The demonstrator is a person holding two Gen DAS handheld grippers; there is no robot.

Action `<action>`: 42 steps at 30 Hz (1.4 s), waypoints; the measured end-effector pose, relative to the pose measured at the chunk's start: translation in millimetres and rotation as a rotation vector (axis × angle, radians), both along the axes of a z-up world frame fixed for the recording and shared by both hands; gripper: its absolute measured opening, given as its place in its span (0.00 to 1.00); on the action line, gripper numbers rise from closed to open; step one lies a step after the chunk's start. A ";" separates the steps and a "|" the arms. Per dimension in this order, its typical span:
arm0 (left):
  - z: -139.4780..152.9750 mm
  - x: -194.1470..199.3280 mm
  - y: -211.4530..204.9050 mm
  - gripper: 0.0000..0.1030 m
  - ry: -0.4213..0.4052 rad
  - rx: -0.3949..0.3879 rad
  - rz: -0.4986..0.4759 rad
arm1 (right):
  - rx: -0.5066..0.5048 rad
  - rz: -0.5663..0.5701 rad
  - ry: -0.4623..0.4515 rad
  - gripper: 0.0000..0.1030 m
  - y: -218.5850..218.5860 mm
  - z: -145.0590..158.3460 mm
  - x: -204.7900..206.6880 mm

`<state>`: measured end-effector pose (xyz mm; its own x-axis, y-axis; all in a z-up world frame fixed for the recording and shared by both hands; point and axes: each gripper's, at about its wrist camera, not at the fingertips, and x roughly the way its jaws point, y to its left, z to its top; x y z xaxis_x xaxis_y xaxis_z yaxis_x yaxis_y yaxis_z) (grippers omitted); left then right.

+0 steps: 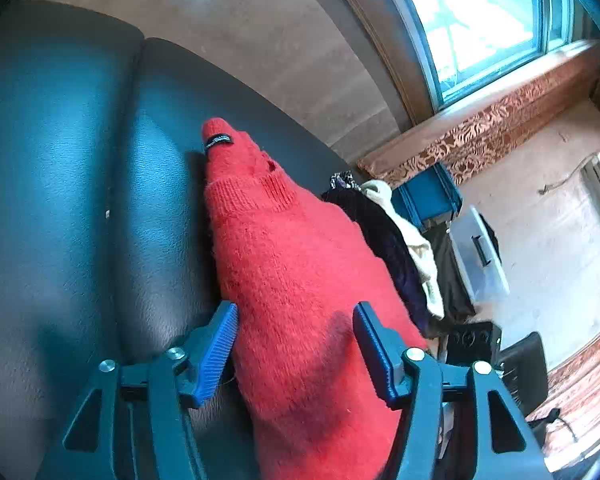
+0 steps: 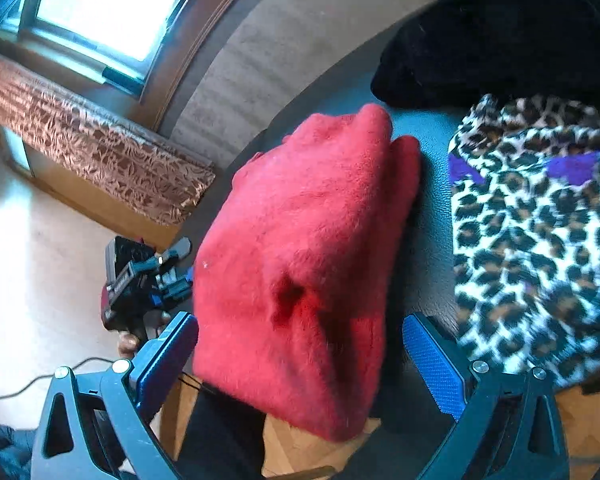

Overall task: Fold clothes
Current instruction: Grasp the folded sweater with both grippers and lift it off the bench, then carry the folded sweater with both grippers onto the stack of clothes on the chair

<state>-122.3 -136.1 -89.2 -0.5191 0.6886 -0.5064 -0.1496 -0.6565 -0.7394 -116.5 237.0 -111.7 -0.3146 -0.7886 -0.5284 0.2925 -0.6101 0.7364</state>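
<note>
Red knit on dark leather.
Red sweater (image 1: pixel 300 280); leopard-print cloth (image 2: pixel 536 240) with purple patches; black garment (image 2: pixel 492 44); blue-padded tongs (image 1: pixel 296 344).

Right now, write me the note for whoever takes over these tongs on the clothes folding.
Left tongs: jaws wide apart with the red sweater between them; the pads do not press it.
Right tongs: jaws open at the sweater's other end, gripping nothing.
The sweater lies as a folded bundle on the dark leather surface, one end hanging past the edge in the right wrist view.
Beside it: a leopard-print garment and a black garment, both still loose.
Done, apparently: the red sweater is folded and let go.
Left: tidy the overhang if wanted, then fold the leopard-print and black pieces.
</note>
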 end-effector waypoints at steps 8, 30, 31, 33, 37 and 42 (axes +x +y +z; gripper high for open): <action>-16.2 -19.4 7.0 0.70 -0.072 0.086 0.036 | 0.112 0.010 0.100 1.00 -37.4 -0.1 -27.8; 120.9 130.9 -129.5 0.34 0.340 0.021 0.412 | 0.040 0.306 0.230 0.60 -195.3 52.9 -7.0; 136.6 146.4 -147.8 0.34 0.374 0.003 0.456 | 0.014 0.345 0.256 0.60 -219.2 67.4 -6.0; 168.1 178.8 -184.0 0.34 0.445 -0.035 0.549 | -0.035 0.427 0.311 0.60 -269.3 98.3 -3.8; 223.0 251.1 -260.2 0.34 0.574 -0.084 0.789 | -0.117 0.600 0.447 0.60 -382.1 169.3 8.5; 253.8 309.3 -359.3 0.34 0.569 -0.117 1.092 | -0.147 0.797 0.578 0.60 -537.9 247.6 32.0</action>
